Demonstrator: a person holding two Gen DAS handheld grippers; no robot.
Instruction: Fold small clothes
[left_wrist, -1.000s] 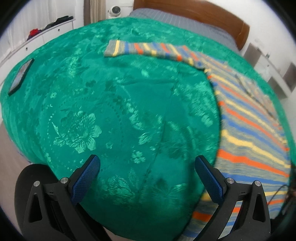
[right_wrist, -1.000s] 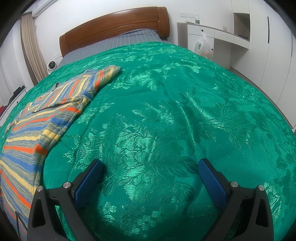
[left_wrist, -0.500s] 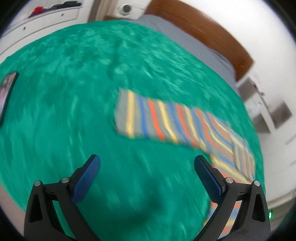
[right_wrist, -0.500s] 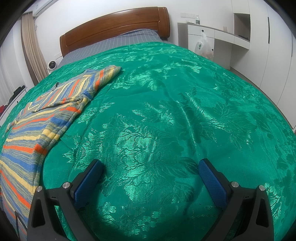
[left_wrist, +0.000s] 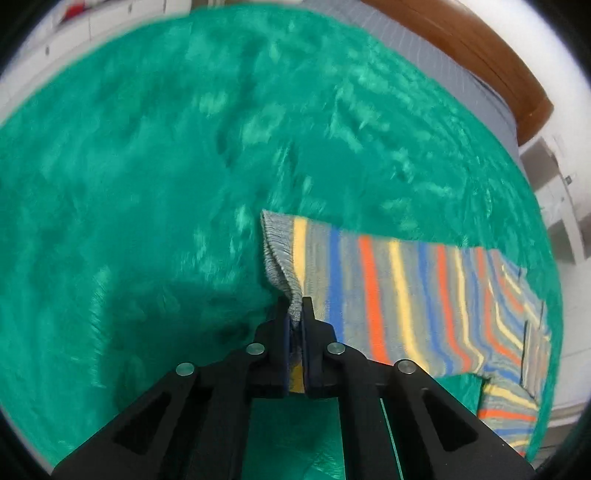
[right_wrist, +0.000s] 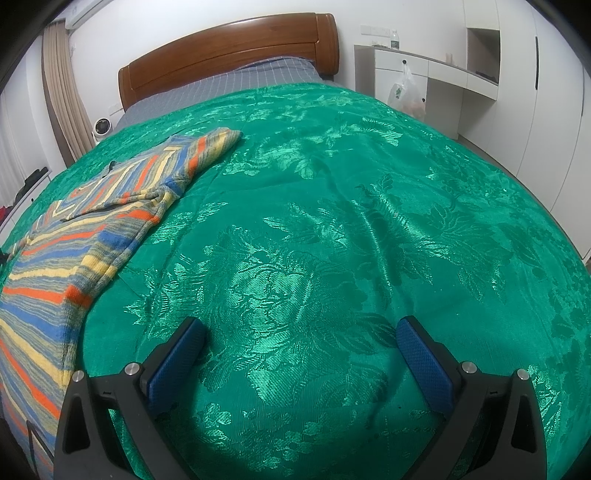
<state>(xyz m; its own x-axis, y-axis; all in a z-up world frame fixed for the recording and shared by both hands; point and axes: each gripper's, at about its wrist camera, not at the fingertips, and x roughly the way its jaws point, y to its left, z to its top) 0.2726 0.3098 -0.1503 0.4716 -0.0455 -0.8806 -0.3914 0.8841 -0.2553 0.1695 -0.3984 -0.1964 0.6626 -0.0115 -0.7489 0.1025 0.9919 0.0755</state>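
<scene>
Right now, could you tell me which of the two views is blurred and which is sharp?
Left wrist view: motion-blurred green bedspread, though the left gripper, shut on the striped sweater cuff, stays fairly sharp. Right wrist view: crisp floral weave with sheen, fisheye bending at the edges, open right gripper.

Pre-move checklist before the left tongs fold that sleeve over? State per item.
1. Left tongs shut on the sleeve cuff: ok.
2. Grip takes both cuff layers: cannot tell, the cloth is bunched between the jaws.
3. Striped sweater body lies flat on the green bedspread: ok.
4. Right tongs open, holding nothing: ok.
5. Right tongs pinning the sweater body: not ok, they are over bare bedspread beside it.
6. Left view sharp enough to aim: not ok, blurred.
</scene>
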